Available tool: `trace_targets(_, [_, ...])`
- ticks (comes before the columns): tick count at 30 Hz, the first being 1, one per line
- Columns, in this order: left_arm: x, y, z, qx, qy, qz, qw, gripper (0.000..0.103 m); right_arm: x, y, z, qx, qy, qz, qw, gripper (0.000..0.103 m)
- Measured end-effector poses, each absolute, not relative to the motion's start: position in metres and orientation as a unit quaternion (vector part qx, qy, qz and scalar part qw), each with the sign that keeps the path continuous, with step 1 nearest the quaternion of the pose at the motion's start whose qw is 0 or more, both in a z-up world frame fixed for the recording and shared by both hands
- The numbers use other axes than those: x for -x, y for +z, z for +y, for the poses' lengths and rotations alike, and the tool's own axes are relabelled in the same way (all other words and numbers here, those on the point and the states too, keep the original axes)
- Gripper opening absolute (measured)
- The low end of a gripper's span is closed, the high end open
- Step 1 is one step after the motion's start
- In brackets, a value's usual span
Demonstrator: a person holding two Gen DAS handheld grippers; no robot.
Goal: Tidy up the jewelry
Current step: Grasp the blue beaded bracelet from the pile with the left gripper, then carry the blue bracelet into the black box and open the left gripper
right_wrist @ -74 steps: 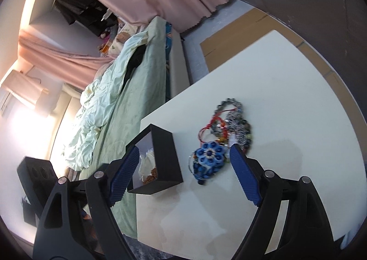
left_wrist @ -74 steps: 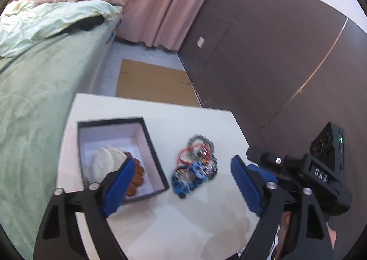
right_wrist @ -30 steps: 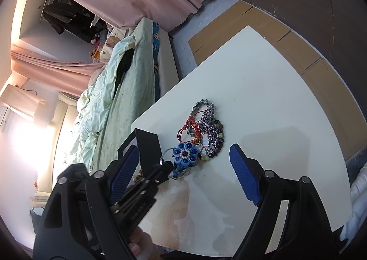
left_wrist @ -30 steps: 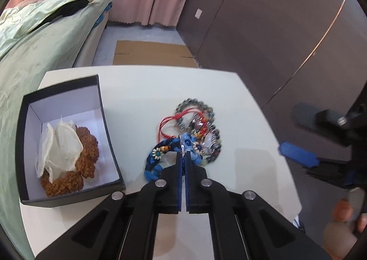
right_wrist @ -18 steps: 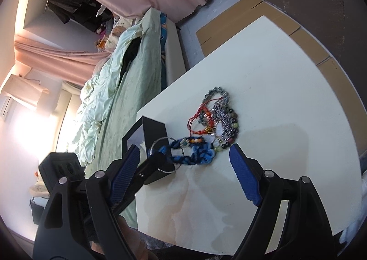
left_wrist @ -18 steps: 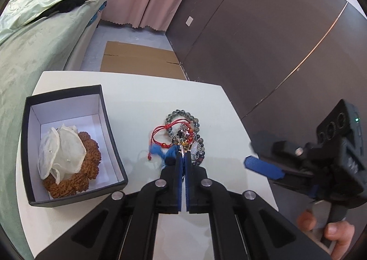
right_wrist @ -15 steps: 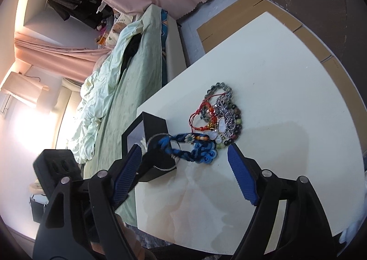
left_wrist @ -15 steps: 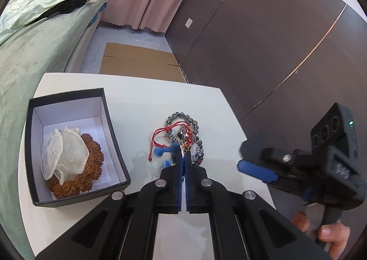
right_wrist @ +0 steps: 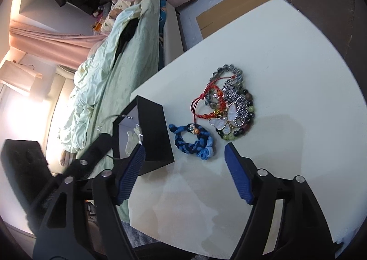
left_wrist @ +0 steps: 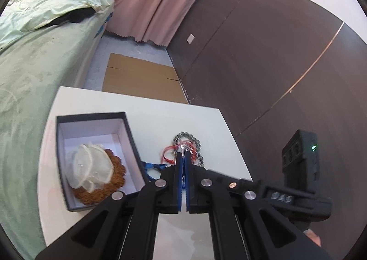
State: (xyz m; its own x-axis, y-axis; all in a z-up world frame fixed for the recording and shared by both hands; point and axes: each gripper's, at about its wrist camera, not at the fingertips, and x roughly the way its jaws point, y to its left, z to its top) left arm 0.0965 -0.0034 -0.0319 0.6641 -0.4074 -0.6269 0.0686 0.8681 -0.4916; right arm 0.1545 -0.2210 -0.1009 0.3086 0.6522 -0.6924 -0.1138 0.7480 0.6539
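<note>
Left gripper (left_wrist: 182,159) pressed shut, empty. Right gripper (right_wrist: 184,152) wide, jaws just closing, nothing between. Braided blue fabric bracelet (right_wrist: 193,139) beside black box (right_wrist: 154,131); woven brown ring (left_wrist: 104,182) inside, left view only.

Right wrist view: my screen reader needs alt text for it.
Open right gripper hovers over a white table, a blue braided bracelet ahead of its fingers. A black box stands left; tangled beaded bracelets lie beyond.
</note>
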Motion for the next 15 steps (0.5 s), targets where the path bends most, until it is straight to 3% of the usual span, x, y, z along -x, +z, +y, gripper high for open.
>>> trace_targets(8, [-0.093, -0.028, 0.016, 0.233, -0.122, 0.385, 0.885, 0.000, -0.168, -0.124, -0.199, -0.232, 0.230, 0.557, 0.764, 0.051])
trace_targets(11, [-0.091, -0.027, 0.021, 0.236, -0.120, 0.385, 0.884, 0.000, -0.171, -0.131, -0.194, -0.215, 0.216, 0.565, 0.767, 0.032])
trace_targets(12, [-0.092, -0.027, 0.020, 0.236, -0.118, 0.385, 0.884, 0.000, -0.172, -0.134, -0.193, -0.214, 0.211, 0.567, 0.767, 0.013])
trace_targets(13, [-0.092, -0.027, 0.023, 0.237, -0.116, 0.385, 0.884, 0.000, -0.172, -0.135, -0.192, -0.214, 0.209, 0.569, 0.766, 0.006])
trace_targets(15, [-0.092, -0.026, 0.028, 0.239, -0.112, 0.385, 0.884, 0.000, -0.172, -0.133, -0.192, -0.216, 0.210, 0.563, 0.770, 0.002])
